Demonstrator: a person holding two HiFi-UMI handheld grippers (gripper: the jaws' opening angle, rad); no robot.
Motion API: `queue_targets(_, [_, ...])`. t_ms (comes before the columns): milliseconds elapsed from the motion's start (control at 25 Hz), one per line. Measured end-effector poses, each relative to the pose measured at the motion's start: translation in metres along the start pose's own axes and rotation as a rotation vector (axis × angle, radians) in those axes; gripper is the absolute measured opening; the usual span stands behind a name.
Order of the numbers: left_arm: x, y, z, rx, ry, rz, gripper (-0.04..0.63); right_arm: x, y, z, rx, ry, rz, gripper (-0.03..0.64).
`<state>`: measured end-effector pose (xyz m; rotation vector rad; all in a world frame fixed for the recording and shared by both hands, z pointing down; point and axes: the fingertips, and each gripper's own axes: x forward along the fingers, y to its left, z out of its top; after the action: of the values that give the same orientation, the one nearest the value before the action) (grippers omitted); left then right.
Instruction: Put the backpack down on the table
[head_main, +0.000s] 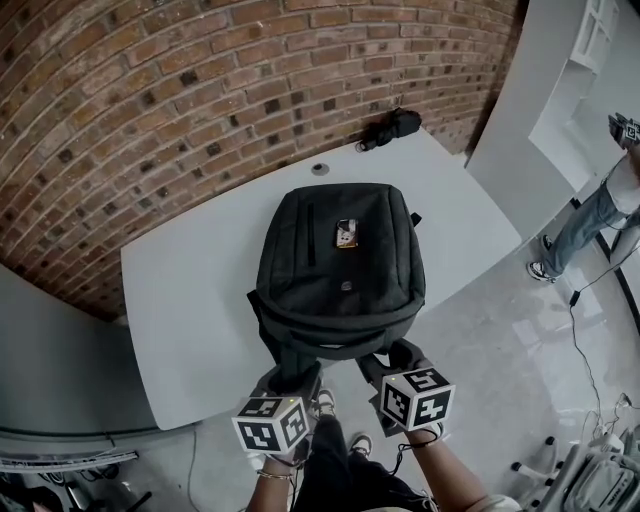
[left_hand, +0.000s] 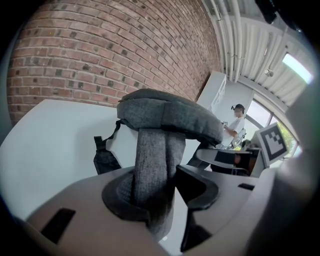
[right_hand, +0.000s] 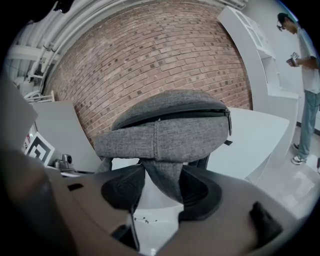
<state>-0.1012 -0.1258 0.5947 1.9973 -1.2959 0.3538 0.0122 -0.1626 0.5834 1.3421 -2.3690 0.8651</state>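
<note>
at the table (head_main: 180, 300), downtilted hand-held grippers (head_main: 297, 372) (head_main: 387, 362) grip backpack (head_main: 340, 290).

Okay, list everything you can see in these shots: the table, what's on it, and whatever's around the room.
backpack: one, dark grey, over the table's near half, held by its straps
badge: one, orange, on the backpack's front
table: one, white, in front of the wall
disc: one, grey, round, on the table near its far edge
bundle: one, black, at the table's far corner
brick wall: one, red-brown, behind the table
shelving: one unit, white, far right
bystander: one, blue jeans, standing on the floor at right
left gripper: one, grey, fingers closed on one of the straps
right gripper: one, grey, fingers closed on the other
</note>
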Motion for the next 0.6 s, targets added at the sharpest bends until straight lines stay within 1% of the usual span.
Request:
queue_targets(240, [0.021, 0.005, 0.013, 0.011, 0.001, -0.006, 0.179, 0.014, -0.013, 0.011, 0.000, -0.019, -0.030, 0.207])
queue_targets(600, [0.055, 0.022, 0.032, 0.017, 0.014, -0.019, 0.176, 0.046, -0.031, 0.027, 0.018, -0.024, -0.043, 0.207])
